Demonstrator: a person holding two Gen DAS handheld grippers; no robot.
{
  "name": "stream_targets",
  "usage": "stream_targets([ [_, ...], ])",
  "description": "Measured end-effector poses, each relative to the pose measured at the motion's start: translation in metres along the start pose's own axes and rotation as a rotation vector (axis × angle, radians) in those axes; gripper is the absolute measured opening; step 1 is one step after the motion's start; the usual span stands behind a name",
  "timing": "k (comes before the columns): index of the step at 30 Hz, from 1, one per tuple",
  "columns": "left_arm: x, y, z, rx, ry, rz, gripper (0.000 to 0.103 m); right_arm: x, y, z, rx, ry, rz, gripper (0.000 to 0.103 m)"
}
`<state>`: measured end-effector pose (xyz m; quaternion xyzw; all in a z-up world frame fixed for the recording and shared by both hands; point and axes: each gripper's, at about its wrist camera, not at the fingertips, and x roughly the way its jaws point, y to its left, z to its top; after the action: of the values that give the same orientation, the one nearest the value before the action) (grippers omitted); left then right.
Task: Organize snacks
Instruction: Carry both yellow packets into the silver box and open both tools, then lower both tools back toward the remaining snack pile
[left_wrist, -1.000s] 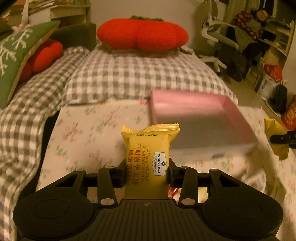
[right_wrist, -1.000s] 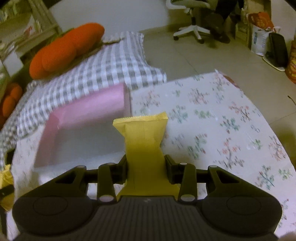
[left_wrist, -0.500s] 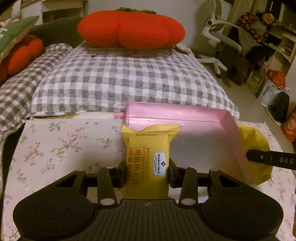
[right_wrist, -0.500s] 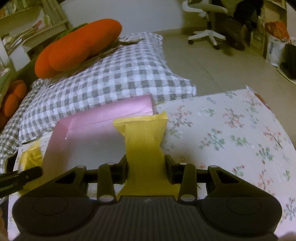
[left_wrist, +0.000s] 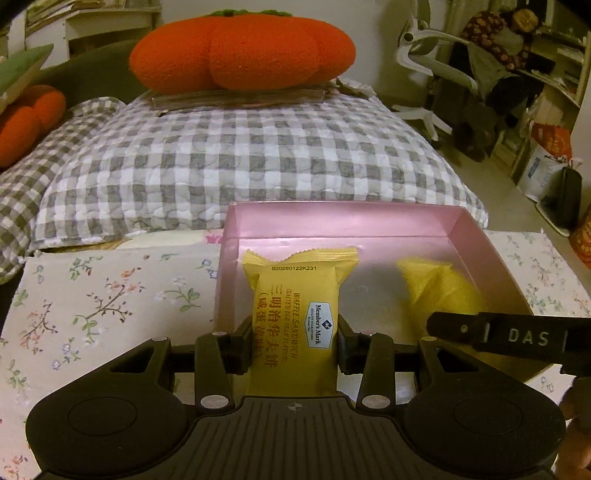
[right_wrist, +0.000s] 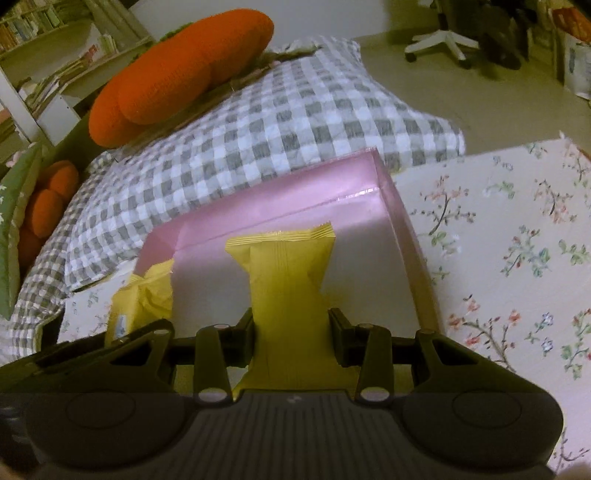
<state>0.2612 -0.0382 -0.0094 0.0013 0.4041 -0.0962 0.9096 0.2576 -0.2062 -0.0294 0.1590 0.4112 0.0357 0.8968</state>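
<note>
Left wrist view: left gripper, jaws closed on labelled snack, pack upright, top edge over left half of pink box. Box on floral table, open top up, checked bedding and orange cushion behind. Further right inside box, second snack, pinched by a black finger of the other tool coming in from the right.

Right wrist view: right gripper, jaws clamped on plain-backed snack, pack above box floor, left pack at box's left wall.

Step in hand, by judgement: placing both packs in box. Best done by lowering each until pack bottom meets box floor, keeping left pack clear of left wall, leaving a gap between the two packs, then opening jaws only a little and drawing straight back. Risks: crinkly wrapper snagging on a pad, thin box wall bending or box sliding if nudged.
</note>
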Motion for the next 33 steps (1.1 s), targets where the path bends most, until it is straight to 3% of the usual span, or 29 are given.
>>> stream_targets([
  [7, -0.012, -0.002, 0.002, 0.012, -0.016, -0.018, 0.053, -0.019, -0.002, 0.004, 0.051, -0.061, 0.025, 0.071],
  [12, -0.036, 0.011, 0.004, -0.019, -0.045, 0.007, 0.061, -0.037, -0.019, 0.008, 0.129, -0.071, 0.048, 0.077],
  [17, -0.056, 0.018, -0.004, -0.033, -0.053, 0.033, 0.063, -0.059, -0.020, 0.005, 0.127, -0.093, 0.042, 0.090],
  [22, -0.075, 0.020, -0.016, -0.063, -0.046, 0.012, 0.063, -0.081, -0.016, -0.005, 0.103, -0.096, 0.058, 0.093],
  [28, -0.104, 0.006, -0.048, 0.005, -0.054, 0.020, 0.063, -0.104, -0.007, -0.021, 0.006, -0.086, 0.027, 0.095],
  [33, -0.117, 0.008, -0.068, -0.047, -0.016, -0.032, 0.063, -0.120, -0.007, -0.045, -0.059, -0.066, -0.001, 0.097],
])
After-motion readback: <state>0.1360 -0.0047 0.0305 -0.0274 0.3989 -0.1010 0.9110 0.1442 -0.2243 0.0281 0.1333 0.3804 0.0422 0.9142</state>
